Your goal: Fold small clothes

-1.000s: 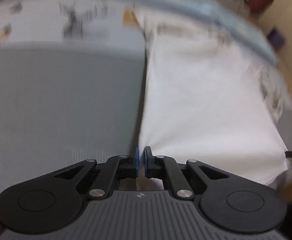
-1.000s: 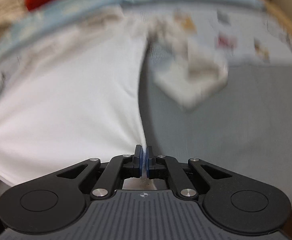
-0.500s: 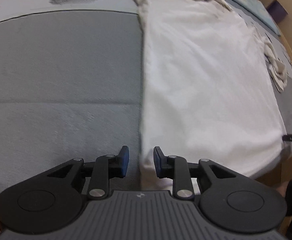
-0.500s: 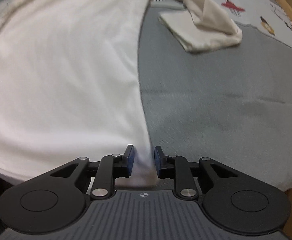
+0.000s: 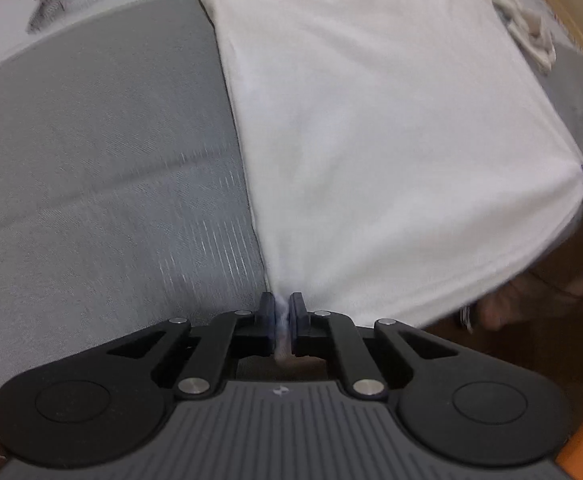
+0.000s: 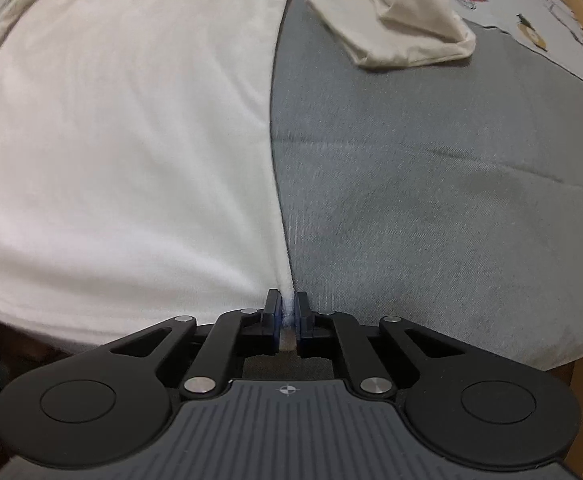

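Both grippers have just closed: my left gripper [image 5: 280, 312] pinches one near corner of the white garment [image 5: 371, 128], my right gripper [image 6: 287, 312] the other. It lies flat on the grey bed cover [image 6: 431, 200]. Next, I judge, comes lifting both corners evenly and folding away from me.

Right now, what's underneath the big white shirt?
The white shirt lies on a grey bed cover, which shows beside it. Anything directly beneath the cloth is covered. Both grippers, left and right, pinch its near corners.
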The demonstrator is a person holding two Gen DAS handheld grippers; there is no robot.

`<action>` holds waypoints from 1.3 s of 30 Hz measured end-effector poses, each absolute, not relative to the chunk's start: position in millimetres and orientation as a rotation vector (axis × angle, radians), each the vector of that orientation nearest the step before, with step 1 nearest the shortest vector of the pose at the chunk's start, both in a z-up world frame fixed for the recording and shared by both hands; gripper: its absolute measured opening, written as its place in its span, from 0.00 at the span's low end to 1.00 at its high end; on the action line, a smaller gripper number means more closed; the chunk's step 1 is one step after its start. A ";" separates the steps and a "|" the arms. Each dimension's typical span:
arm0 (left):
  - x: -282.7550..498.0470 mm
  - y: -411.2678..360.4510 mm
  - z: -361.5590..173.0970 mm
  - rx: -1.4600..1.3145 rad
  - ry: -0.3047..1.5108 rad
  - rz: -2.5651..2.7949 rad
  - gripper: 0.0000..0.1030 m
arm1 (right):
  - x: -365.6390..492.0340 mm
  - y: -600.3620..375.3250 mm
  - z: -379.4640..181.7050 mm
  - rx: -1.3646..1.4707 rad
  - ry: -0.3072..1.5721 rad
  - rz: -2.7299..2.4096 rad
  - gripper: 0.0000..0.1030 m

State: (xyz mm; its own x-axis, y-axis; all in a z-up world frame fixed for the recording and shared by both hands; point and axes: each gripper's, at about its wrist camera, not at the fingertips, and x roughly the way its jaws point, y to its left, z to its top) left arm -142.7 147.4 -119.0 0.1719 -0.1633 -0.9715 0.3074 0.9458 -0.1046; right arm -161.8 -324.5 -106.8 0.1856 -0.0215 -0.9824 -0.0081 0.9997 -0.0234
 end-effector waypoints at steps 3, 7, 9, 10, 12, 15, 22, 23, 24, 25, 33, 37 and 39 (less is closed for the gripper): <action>-139.8 153.2 -105.3 0.039 1.286 -0.369 0.08 | -157.5 -323.7 -92.3 0.024 1.292 0.001 0.12; -135.9 147.4 -111.6 0.047 1.325 -0.384 0.08 | -152.5 -318.7 -102.0 0.009 1.321 0.014 0.12; -136.3 141.7 -126.0 0.130 1.391 -0.355 0.08 | -153.6 -312.0 -118.2 -0.096 1.391 -0.007 0.12; -135.8 137.4 -128.1 0.147 1.395 -0.351 0.08 | -153.8 -310.5 -120.6 -0.115 1.392 -0.006 0.12; -133.5 135.3 -120.3 0.127 1.360 -0.359 0.09 | -153.2 -313.8 -117.3 -0.061 1.348 -0.009 0.12; -128.6 134.8 -105.8 0.071 1.286 -0.365 0.13 | -151.3 -327.9 -108.8 0.077 1.250 -0.043 0.12; -111.7 110.8 -103.1 0.100 1.254 -0.362 0.13 | -127.5 -356.2 -78.8 0.301 0.980 -0.167 0.12; -110.0 108.1 -101.9 0.105 1.250 -0.360 0.13 | -122.3 -363.7 -77.8 0.330 0.950 -0.189 0.12; -108.7 105.6 -101.6 0.106 1.247 -0.358 0.13 | -120.0 -369.8 -74.5 0.360 0.916 -0.215 0.12; -108.8 102.5 -100.3 0.106 1.242 -0.356 0.13 | -116.0 -379.6 -72.0 0.395 0.878 -0.251 0.12; -75.4 71.5 -93.7 0.092 1.180 -0.385 0.17 | -74.7 -464.1 -113.4 0.661 0.847 -0.415 0.12; -60.9 68.1 -90.5 0.092 1.164 -0.377 0.18 | -41.4 -469.5 -137.0 0.582 0.922 -0.425 0.13; -56.1 69.1 -89.5 0.101 1.160 -0.370 0.18 | -29.5 -470.6 -146.2 0.572 0.942 -0.436 0.12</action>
